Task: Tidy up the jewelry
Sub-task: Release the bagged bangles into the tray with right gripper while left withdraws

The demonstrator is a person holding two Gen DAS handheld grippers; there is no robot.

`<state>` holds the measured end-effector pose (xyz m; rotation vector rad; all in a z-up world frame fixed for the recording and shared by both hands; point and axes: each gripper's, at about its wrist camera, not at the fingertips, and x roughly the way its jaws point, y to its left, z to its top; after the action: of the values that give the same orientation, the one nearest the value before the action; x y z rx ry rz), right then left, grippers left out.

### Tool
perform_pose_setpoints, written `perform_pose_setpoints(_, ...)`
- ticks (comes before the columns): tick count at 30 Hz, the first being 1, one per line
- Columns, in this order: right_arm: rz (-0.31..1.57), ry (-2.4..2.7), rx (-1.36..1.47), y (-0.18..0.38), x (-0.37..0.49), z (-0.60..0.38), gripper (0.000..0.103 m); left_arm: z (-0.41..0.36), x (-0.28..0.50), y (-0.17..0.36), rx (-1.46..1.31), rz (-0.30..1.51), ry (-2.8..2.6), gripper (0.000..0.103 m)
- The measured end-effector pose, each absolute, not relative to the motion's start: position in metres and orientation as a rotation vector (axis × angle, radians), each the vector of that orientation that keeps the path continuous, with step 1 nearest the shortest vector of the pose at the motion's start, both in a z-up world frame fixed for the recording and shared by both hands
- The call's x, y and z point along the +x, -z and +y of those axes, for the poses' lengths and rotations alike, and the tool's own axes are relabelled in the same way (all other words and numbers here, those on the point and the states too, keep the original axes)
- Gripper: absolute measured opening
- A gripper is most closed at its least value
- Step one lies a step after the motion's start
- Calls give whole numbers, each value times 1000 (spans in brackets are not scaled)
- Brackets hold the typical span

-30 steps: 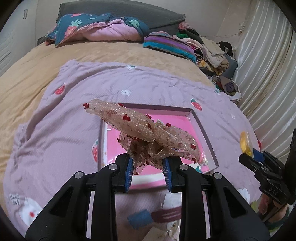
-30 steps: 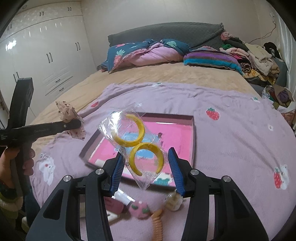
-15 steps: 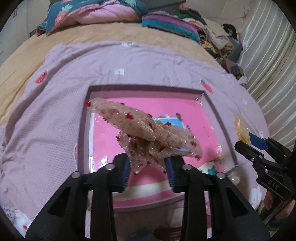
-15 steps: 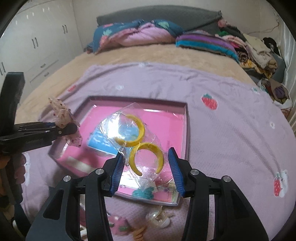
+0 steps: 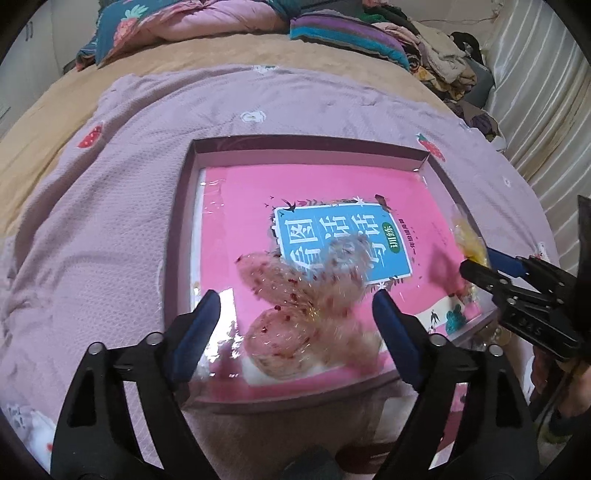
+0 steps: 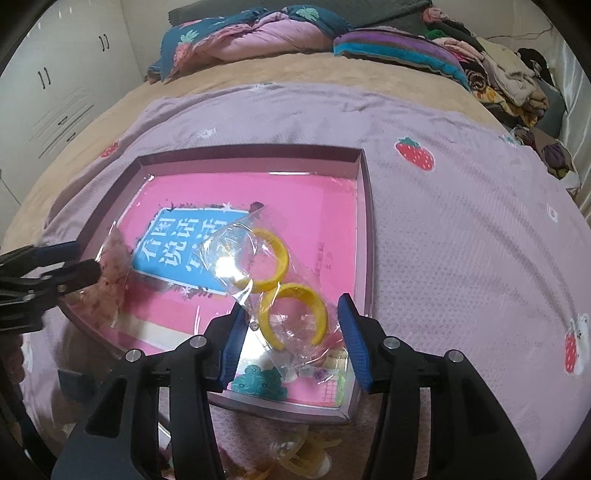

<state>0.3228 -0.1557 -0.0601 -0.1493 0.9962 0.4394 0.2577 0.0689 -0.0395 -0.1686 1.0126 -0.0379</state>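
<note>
A shallow box [image 5: 295, 142] with a pink printed bottom lies on the purple blanket; it also shows in the right wrist view [image 6: 364, 206]. My left gripper [image 5: 295, 314] is open over the box's near edge. A sheer pink bow with red hearts [image 5: 306, 299] is blurred between its spread fingers, loose inside the box. My right gripper [image 6: 290, 325] holds a clear bag with two yellow hoops [image 6: 277, 273] between its blue pads, low over the box's near right corner. The bow shows at the left in the right wrist view [image 6: 110, 280].
The purple strawberry blanket [image 5: 110, 206] covers a tan bed. Pillows and folded clothes [image 5: 332, 26] are piled at the far end. Small trinkets [image 6: 303, 458] lie on the blanket in front of the box. White wardrobes [image 6: 55, 81] stand to the left.
Both grippers moved forward and down over the box. My left gripper opened and let go of the bow, which dropped into the box. The right gripper's jaws have widened around the bag.
</note>
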Motion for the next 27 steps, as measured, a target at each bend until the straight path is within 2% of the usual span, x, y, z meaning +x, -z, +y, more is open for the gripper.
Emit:
perform_pose_setpoints(2,1006,-443,-141,63,323,-157,49,70,255,37,-159,1003,26,81)
perform_pose_setpoints(4,1009,-440,-136,64,322,-158,55,72,253,35,-152,996,13,82)
perform_pose_setpoints(6,1006,-447,-117,61,319,-160,67,75,250,33,-159,992,2,83)
perform_pose_setpoints(9,994,-451,-90,53,312,-165,76,80,244,28,-166,979,-12,84)
perform_pose_setpoints(12,966,-450,-67,38,301,-175,81,83,235,18,-181,959,-16,86)
perform_pose_setpoints(14,939,-453,-53,26,292,-181,84,83,230,11,-189,945,-20,92)
perform_pose_setpoints(27,771,-474,2,-47,232,-217,91,74,188,-48,-198,812,-21,93)
